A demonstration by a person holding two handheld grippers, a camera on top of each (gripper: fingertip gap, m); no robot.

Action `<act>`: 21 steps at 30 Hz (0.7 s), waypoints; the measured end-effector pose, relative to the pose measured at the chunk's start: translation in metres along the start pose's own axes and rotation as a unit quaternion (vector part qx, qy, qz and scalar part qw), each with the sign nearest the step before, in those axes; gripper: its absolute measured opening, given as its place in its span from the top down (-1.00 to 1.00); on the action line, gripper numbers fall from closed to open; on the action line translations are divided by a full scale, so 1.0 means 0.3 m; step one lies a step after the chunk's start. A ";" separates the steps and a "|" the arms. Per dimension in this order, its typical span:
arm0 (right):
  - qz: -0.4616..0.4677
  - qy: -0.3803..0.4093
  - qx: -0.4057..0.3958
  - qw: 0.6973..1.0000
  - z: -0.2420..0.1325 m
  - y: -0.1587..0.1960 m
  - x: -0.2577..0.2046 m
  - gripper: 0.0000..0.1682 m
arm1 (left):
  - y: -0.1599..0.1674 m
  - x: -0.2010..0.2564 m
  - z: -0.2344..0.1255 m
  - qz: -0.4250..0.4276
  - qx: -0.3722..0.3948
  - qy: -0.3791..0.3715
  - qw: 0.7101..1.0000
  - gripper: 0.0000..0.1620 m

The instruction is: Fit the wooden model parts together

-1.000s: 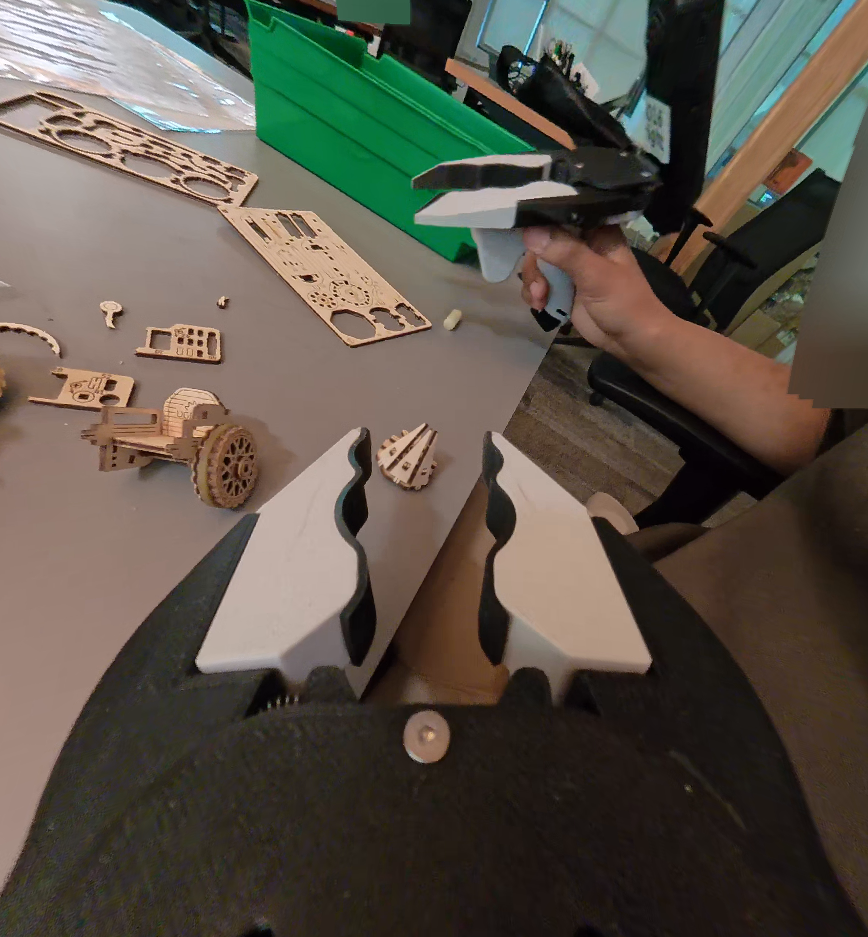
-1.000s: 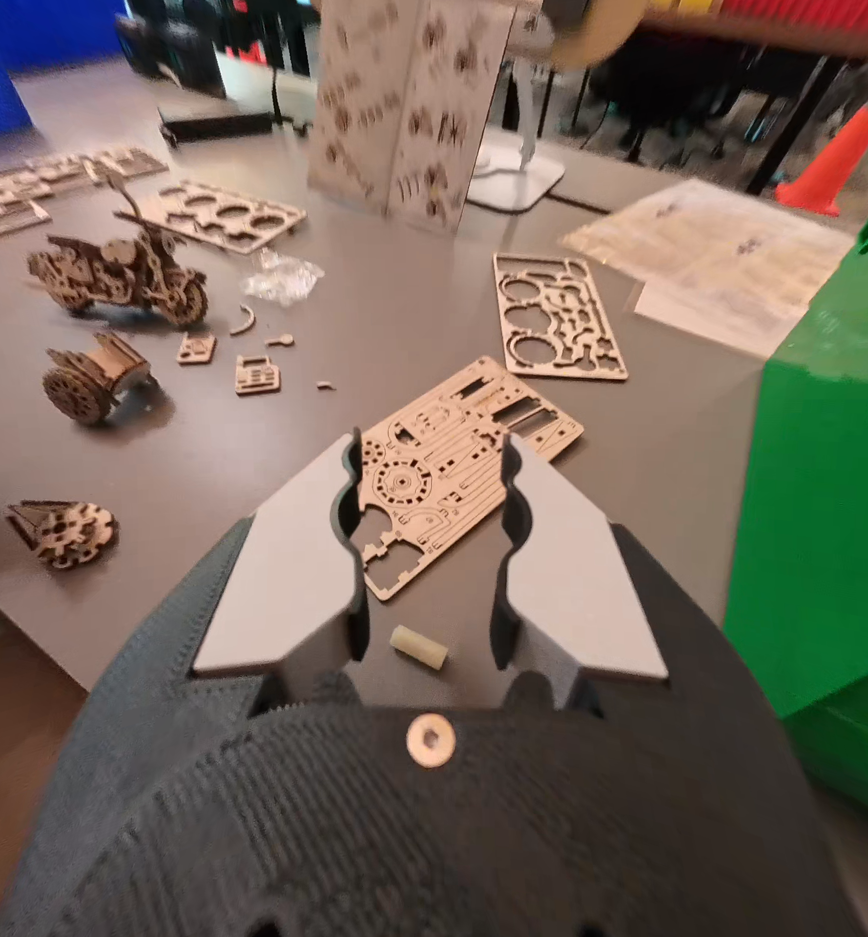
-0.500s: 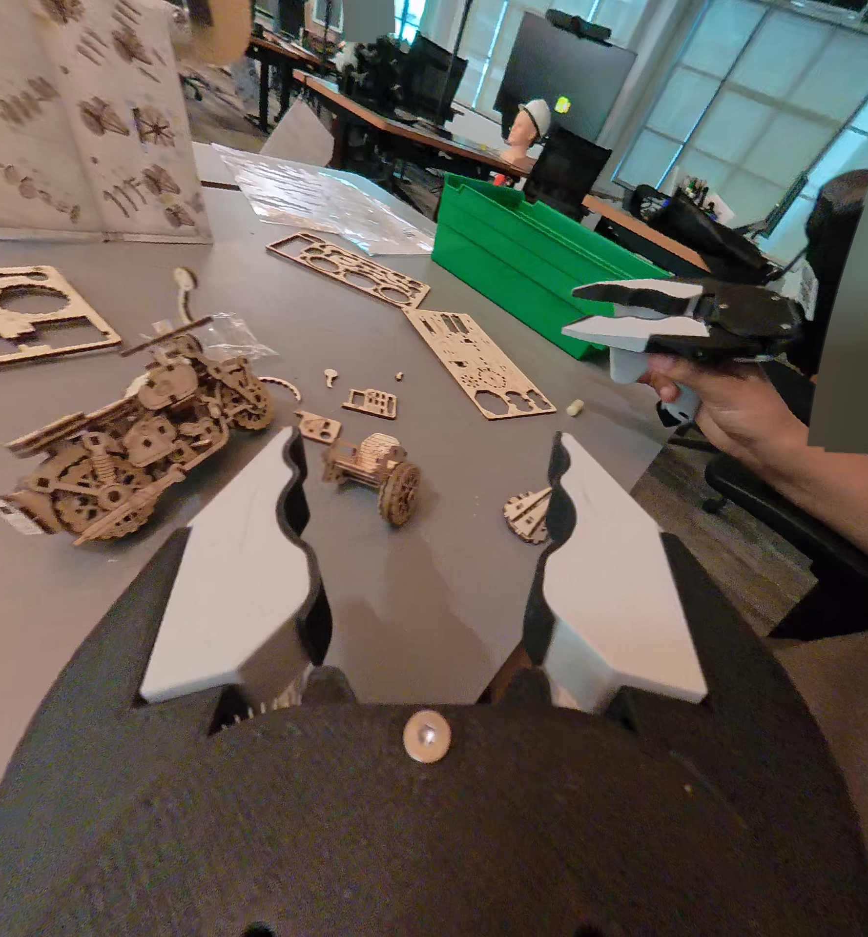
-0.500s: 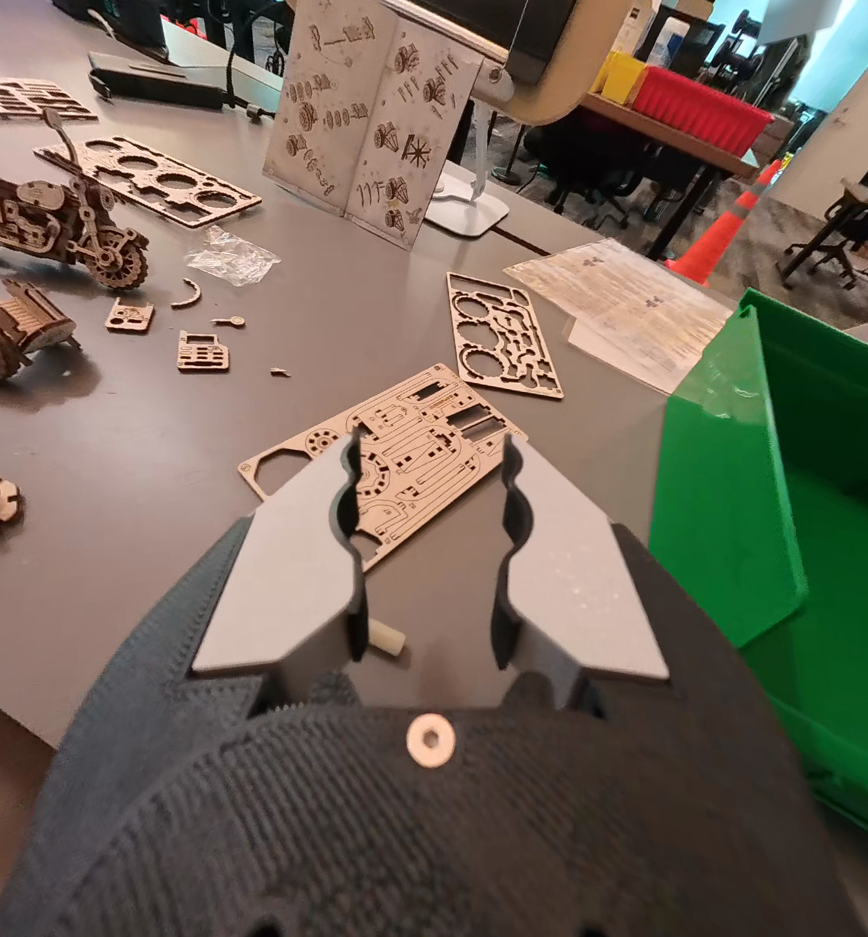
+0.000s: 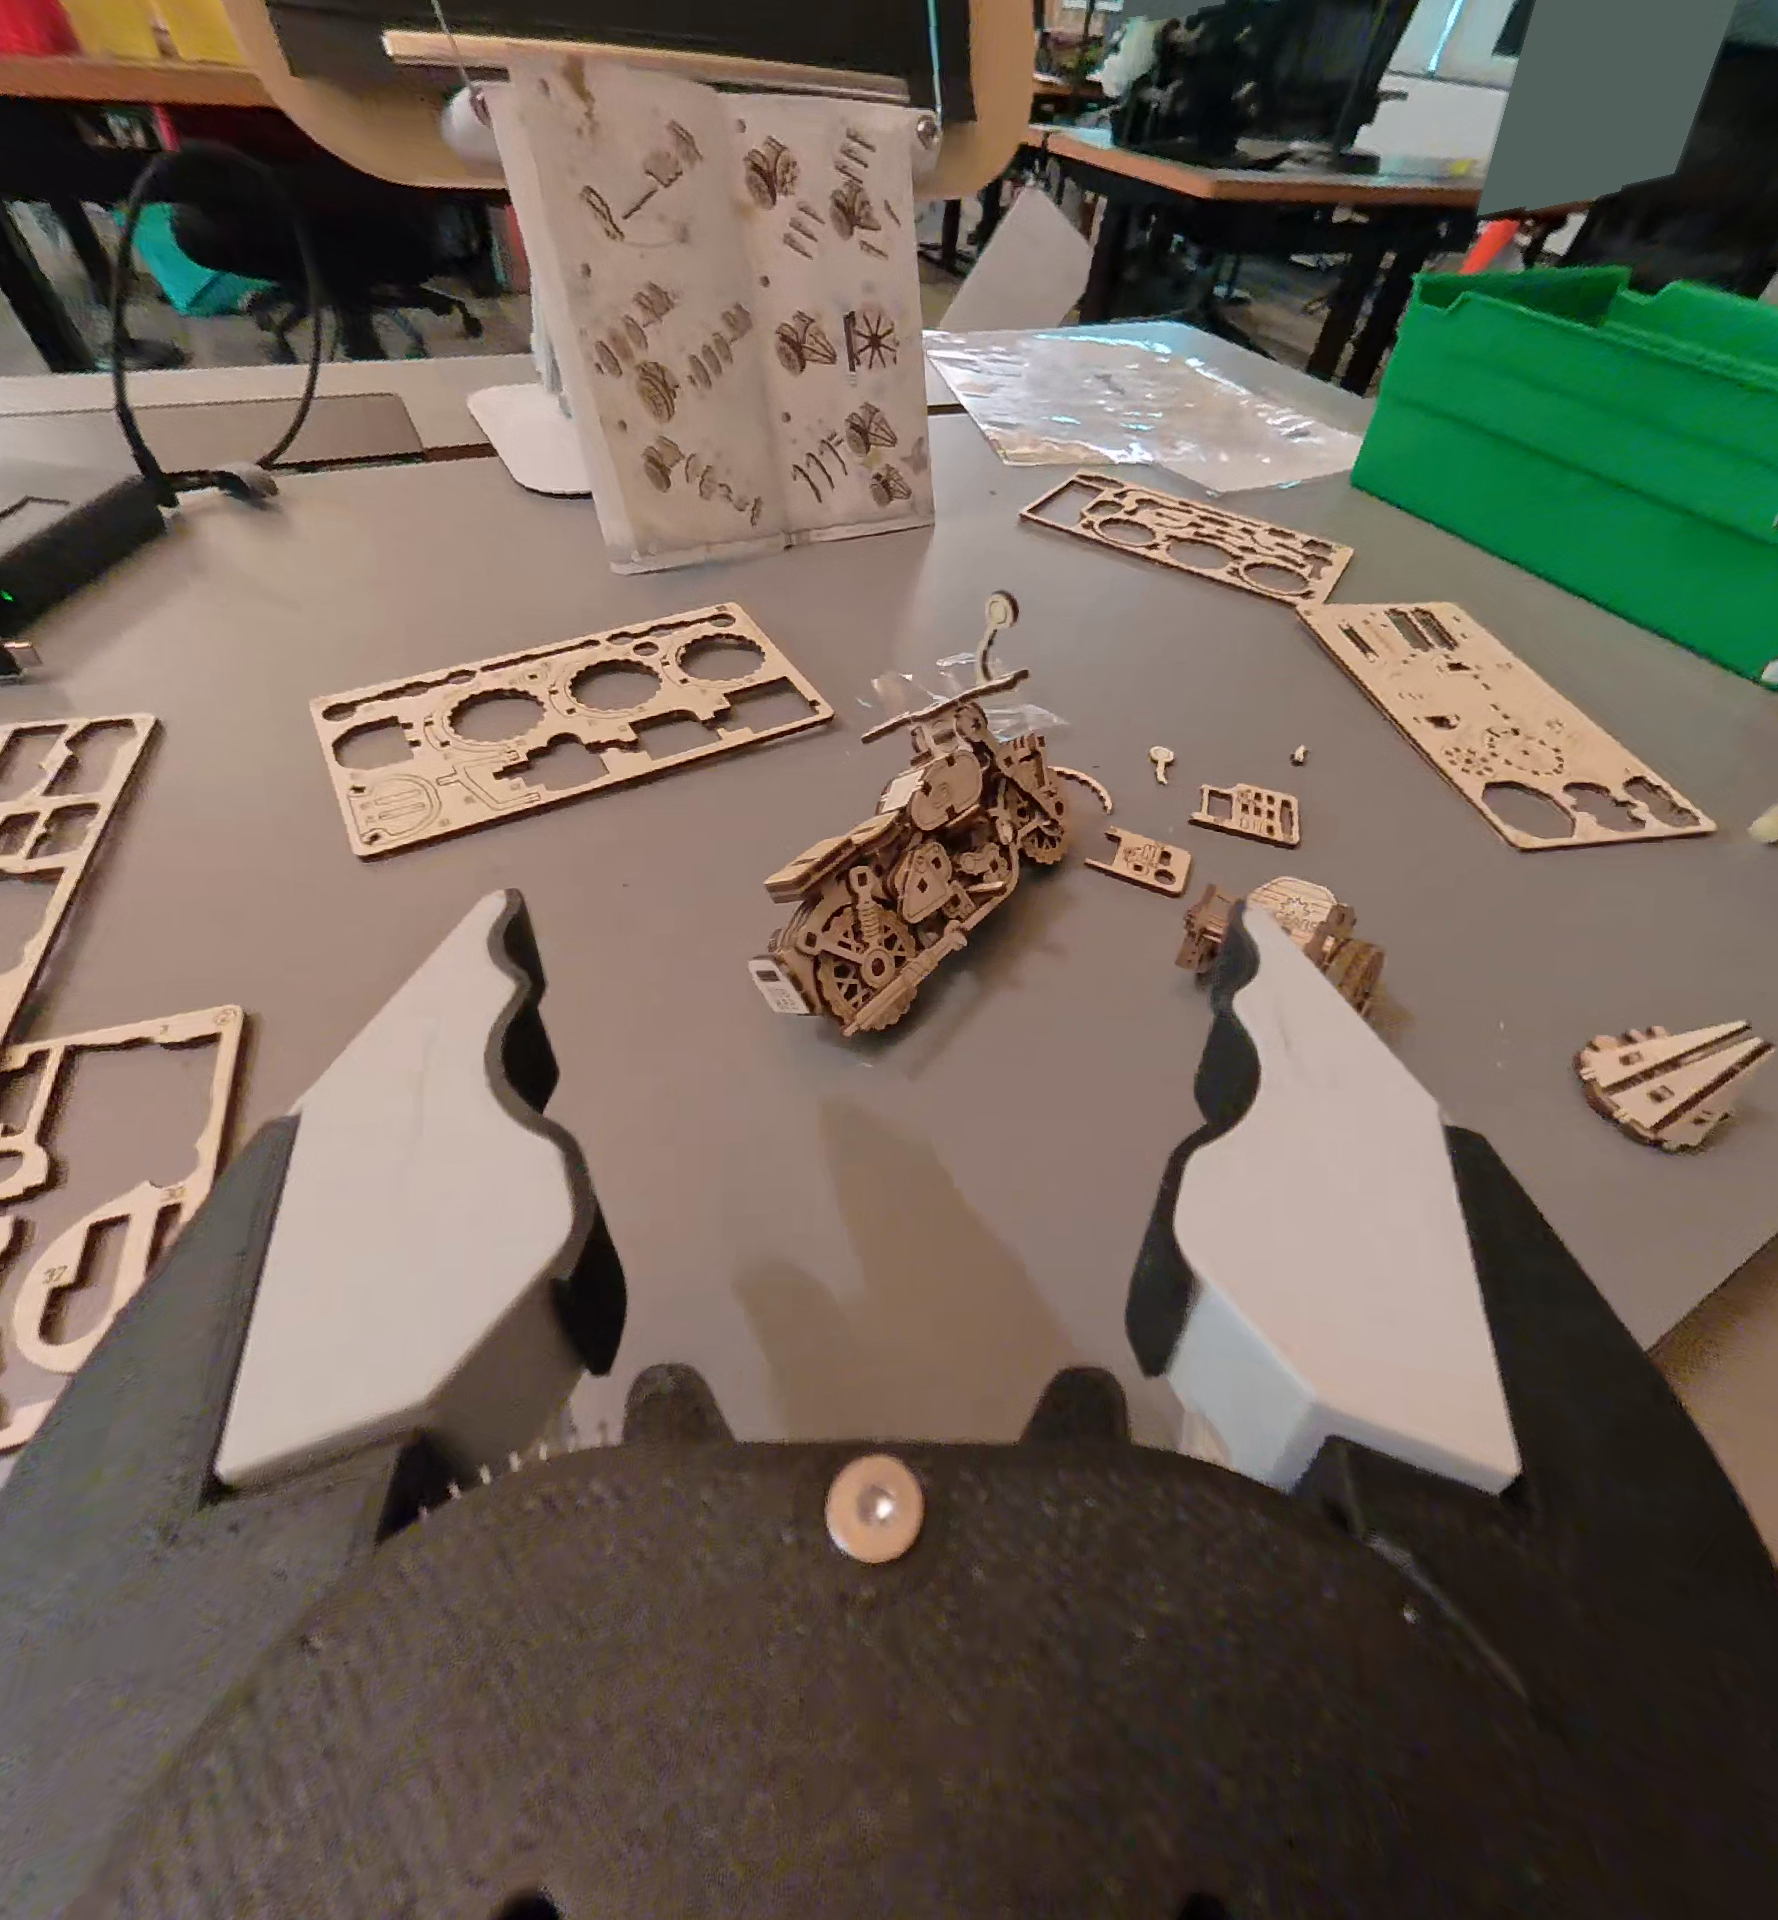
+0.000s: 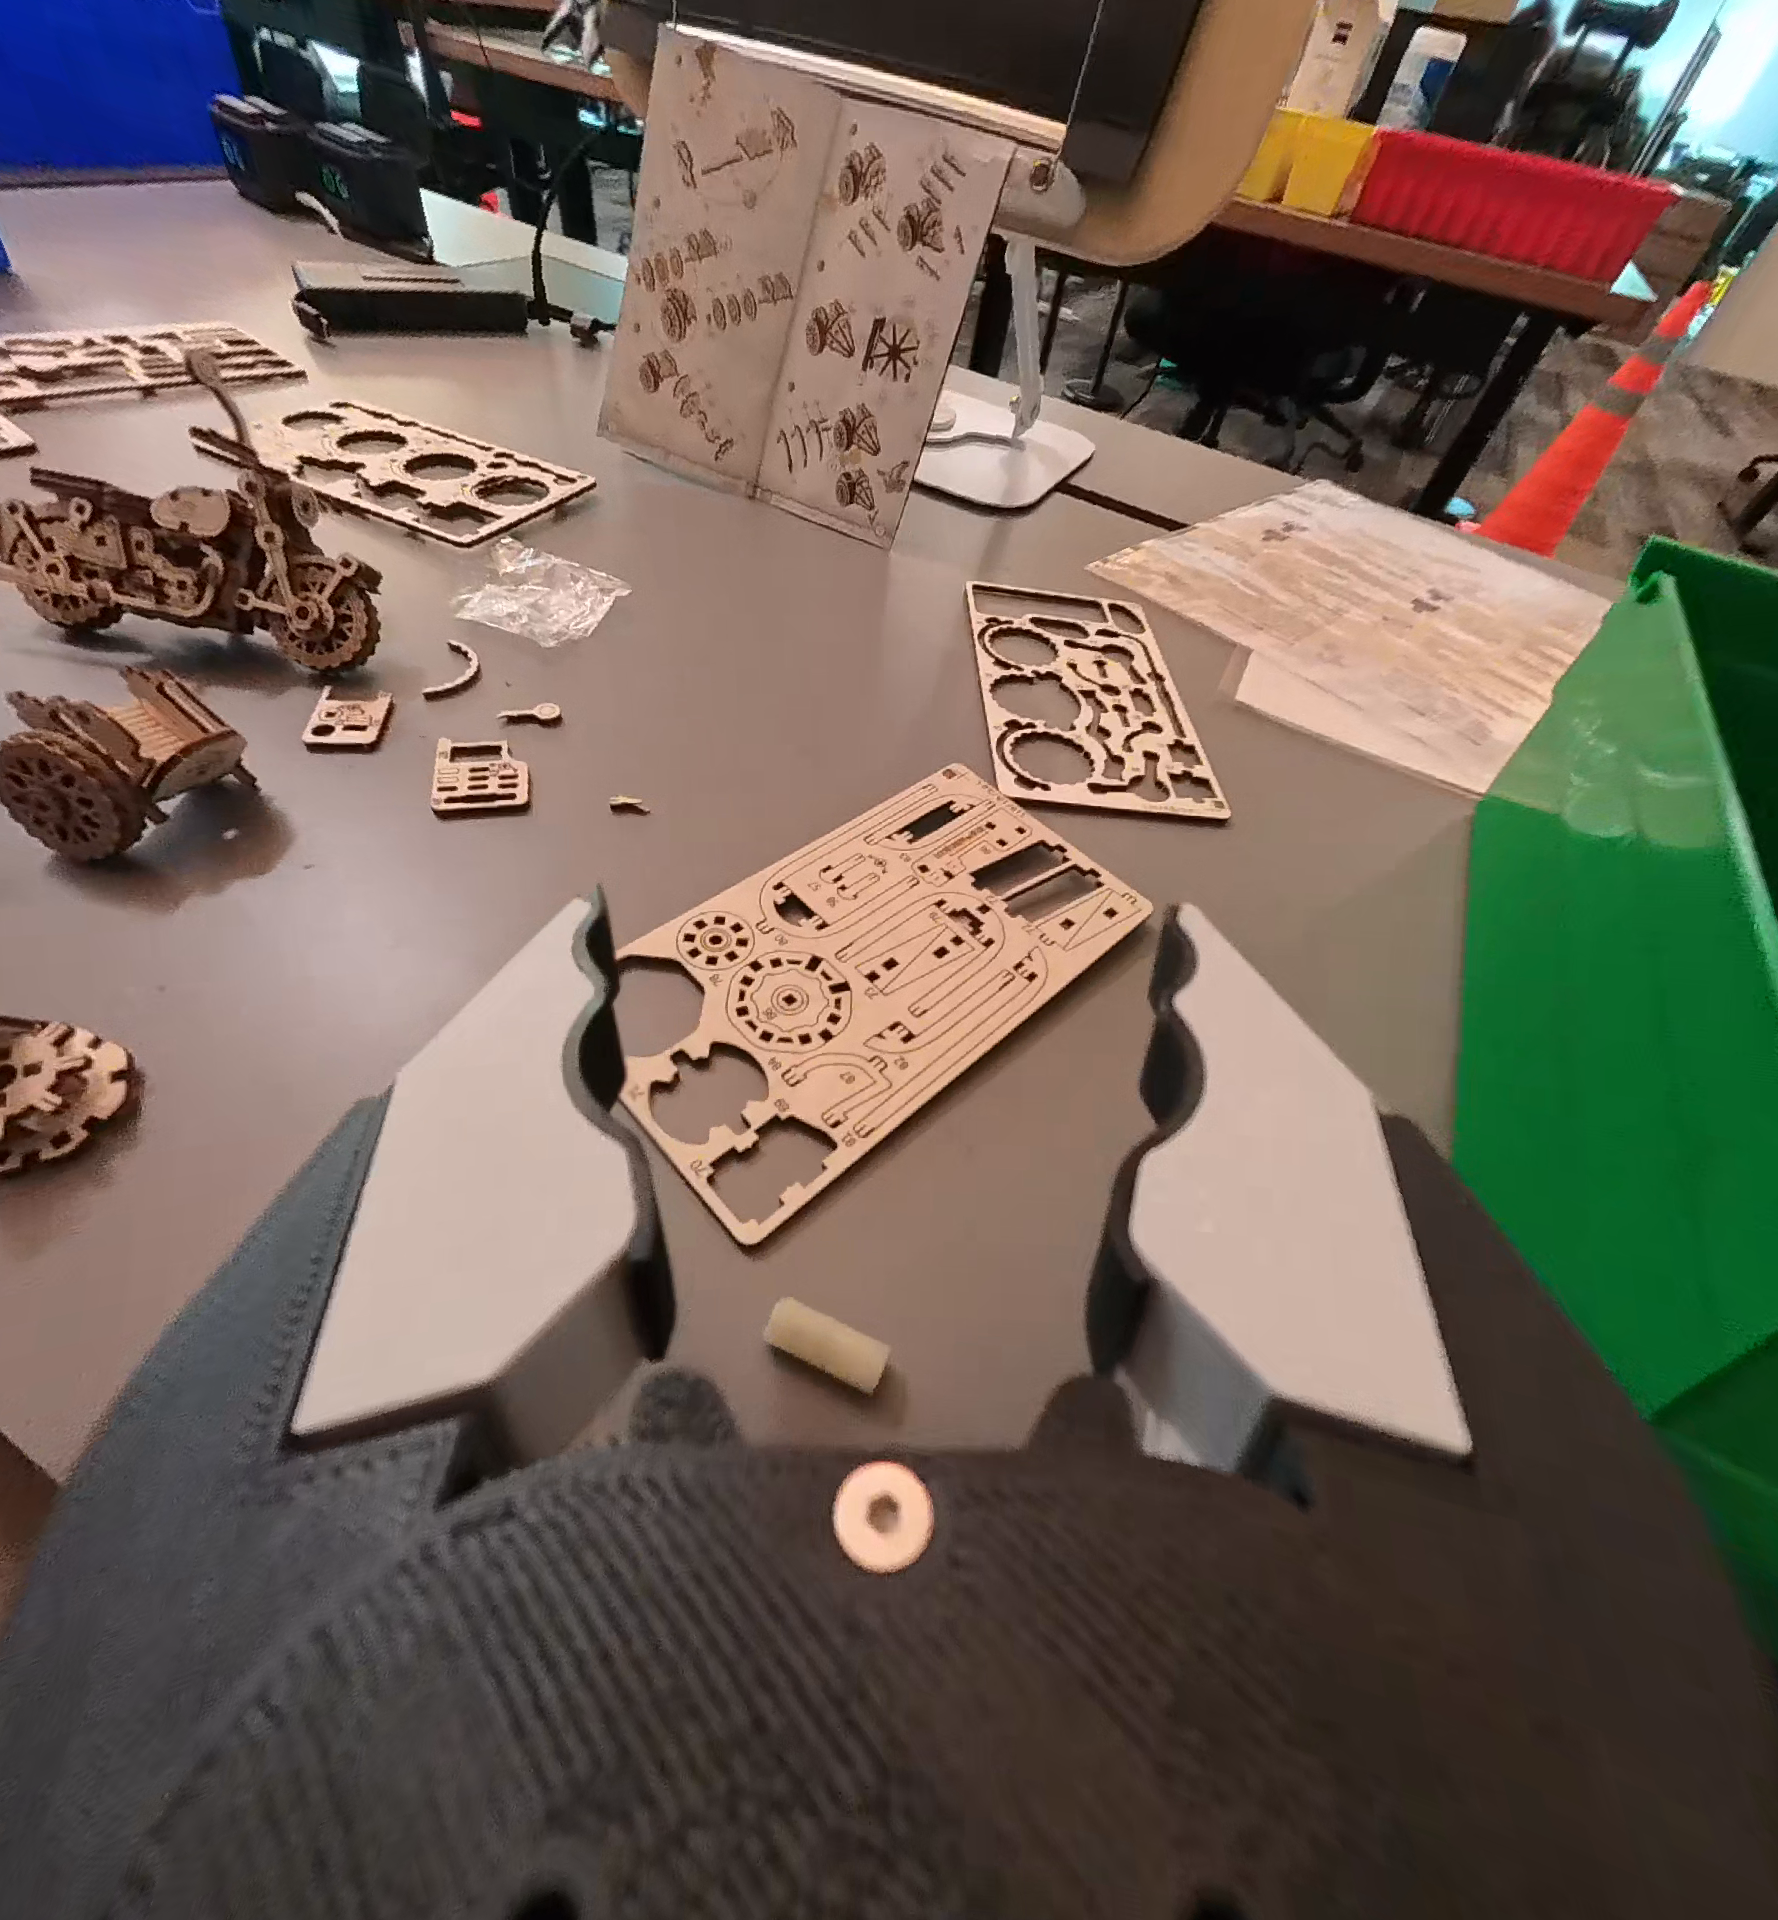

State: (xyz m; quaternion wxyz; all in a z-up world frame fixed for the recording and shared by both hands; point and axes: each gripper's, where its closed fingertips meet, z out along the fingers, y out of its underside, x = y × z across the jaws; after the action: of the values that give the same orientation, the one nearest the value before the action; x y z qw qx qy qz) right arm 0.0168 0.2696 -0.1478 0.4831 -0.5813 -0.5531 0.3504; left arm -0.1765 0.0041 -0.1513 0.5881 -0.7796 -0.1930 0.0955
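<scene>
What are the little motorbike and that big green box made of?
Motorbike: it looks like thin laser-cut plywood, matte tan with darker burnt-looking edges, like the flat cut-out sheets nearby. Green box: probably moulded plastic, smooth with a slight sheen.

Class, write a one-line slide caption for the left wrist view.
Open left gripper faces a wooden motorcycle on a grey table.

Your tongs (image 5: 874, 935) have pale grey fingers (image 5: 417, 1174) with black inner pads on a black ribbed body. The surface (image 5: 656, 1091) is plain grey, the wooden motorcycle (image 5: 916, 873) tan with darker edges, the punched sheets (image 6: 885, 997) pale wood, the bin (image 6: 1674, 1039) bright green.
</scene>
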 end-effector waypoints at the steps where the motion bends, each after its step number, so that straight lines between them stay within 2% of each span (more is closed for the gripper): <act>1: 0.007 -0.002 0.002 1.000 0.000 -0.001 0.002 -0.24 | 0.004 0.011 0.003 0.002 -0.001 0.006 1.000 -0.50; 3: 0.015 -0.004 0.001 1.000 0.002 0.003 0.005 -0.28 | 0.016 0.036 0.010 0.001 -0.012 0.026 1.000 -0.28; 5: 0.017 -0.006 -0.013 1.000 0.010 0.022 0.004 -0.38 | 0.014 0.042 0.013 0.002 -0.010 0.028 1.000 -0.26; 10: 0.020 -0.015 -0.037 0.999 0.025 0.052 -0.015 -0.43 | 0.017 0.036 0.019 0.000 -0.015 0.020 1.000 -0.27; 21: 0.053 -0.019 -0.009 0.998 0.006 0.021 -0.003 -0.35 | 0.026 0.040 0.026 0.008 -0.025 0.011 1.000 -0.29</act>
State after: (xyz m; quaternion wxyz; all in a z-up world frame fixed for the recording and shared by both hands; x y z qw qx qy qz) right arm 0.0170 0.2694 -0.1544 0.4479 -0.6074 -0.5339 0.3813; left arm -0.1671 0.0141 -0.1600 0.5698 -0.7966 -0.1825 0.0864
